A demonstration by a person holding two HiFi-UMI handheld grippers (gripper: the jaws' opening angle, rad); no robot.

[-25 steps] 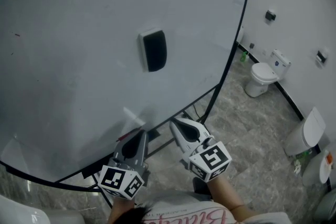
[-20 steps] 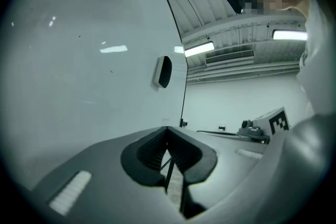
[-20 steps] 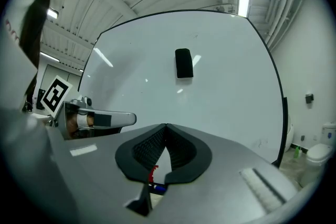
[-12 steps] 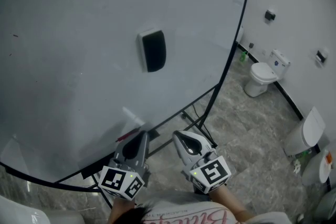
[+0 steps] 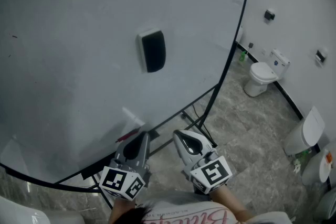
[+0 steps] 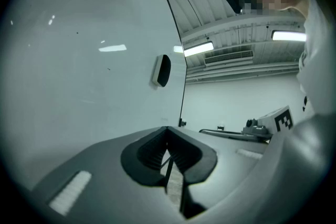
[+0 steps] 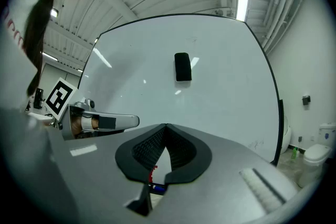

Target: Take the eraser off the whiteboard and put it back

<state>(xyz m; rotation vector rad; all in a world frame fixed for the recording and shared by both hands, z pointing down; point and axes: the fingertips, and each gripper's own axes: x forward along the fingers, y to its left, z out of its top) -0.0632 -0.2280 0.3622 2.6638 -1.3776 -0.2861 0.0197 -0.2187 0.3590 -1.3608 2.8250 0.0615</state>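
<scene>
A black eraser (image 5: 153, 50) with a pale backing clings to the big whiteboard (image 5: 79, 34), about midway up. In the left gripper view the eraser (image 6: 161, 70) shows edge-on, and in the right gripper view the eraser (image 7: 182, 66) faces me. Both grippers hover low in front of the board's bottom edge, well below the eraser and apart from it. My left gripper (image 5: 142, 137) has its jaws together with nothing between them (image 6: 167, 128). My right gripper (image 5: 179, 136) is likewise shut and empty (image 7: 166, 125).
The board's black stand legs (image 5: 203, 110) run down to the grey stone floor. A red marker (image 5: 126, 137) lies on the board's ledge near the left gripper. White toilets (image 5: 261, 78) stand along the right wall.
My right gripper has drawn back a little toward the person. The left gripper and the eraser have stayed put.
</scene>
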